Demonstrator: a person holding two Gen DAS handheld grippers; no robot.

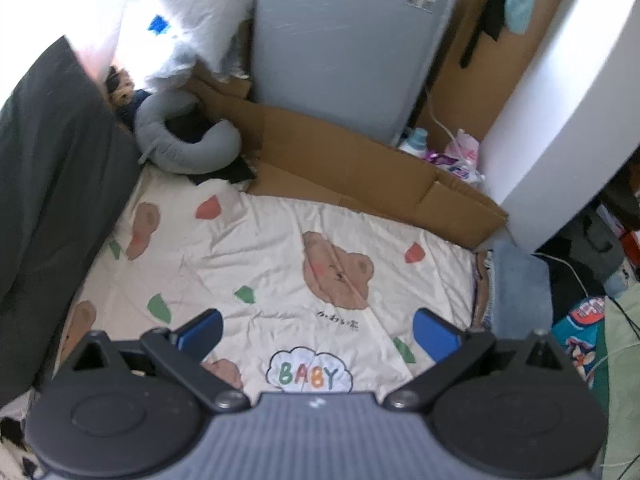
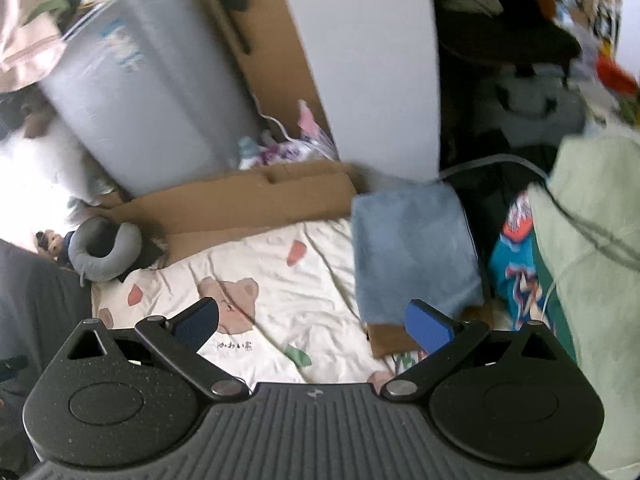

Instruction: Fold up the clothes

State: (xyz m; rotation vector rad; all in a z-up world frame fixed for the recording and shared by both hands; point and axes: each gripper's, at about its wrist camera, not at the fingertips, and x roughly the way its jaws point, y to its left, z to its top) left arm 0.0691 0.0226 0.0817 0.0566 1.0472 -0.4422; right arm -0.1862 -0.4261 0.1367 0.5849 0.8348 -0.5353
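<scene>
Now both tools hover over the cream bear-print bedsheet (image 1: 256, 256), and neither holds a thing: the left gripper (image 1: 316, 332) has its blue pads spread wide over the "BABY" cloud, and the right gripper (image 2: 314, 322) is just as released. The garment in play looks to be the folded blue fleece cloth (image 2: 412, 248), lying as a neat rectangle at the bed's right edge, partly on brown cardboard (image 2: 248, 204). Whether it's finished and set aside or waiting for another fold, I can't tell. The sheet's centre lies open for spreading. Edges are crowded: a grey neck pillow (image 1: 184, 136) sits at the far left corner, and a dark grey cloth (image 1: 52, 184) banks the left side.
</scene>
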